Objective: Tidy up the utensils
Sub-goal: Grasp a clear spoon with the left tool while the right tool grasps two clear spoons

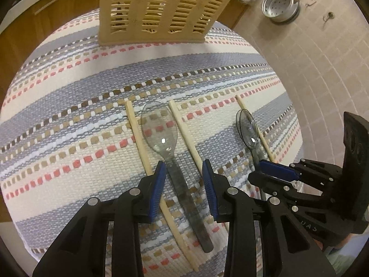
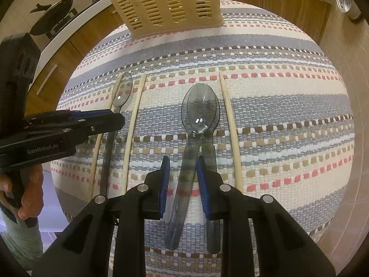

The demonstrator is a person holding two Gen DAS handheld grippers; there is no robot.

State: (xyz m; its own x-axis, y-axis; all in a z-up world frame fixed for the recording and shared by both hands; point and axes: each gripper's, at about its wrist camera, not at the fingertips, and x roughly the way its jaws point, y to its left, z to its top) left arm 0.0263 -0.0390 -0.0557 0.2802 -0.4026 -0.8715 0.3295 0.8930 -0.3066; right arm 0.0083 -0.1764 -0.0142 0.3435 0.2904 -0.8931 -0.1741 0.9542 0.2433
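On the striped cloth lie clear smoky plastic spoons and wooden chopsticks. My left gripper is open, its jaws on either side of one spoon's handle, with chopsticks flanking it. My right gripper is open around the handle of the upper of two stacked spoons; it also shows in the left wrist view. A third chopstick lies right of that pair. The left gripper shows in the right wrist view over the single spoon.
A beige slotted plastic utensil basket stands at the far edge of the cloth, also in the right wrist view. A metal strainer cup sits on the tiled floor at the right. Wooden cabinets stand behind.
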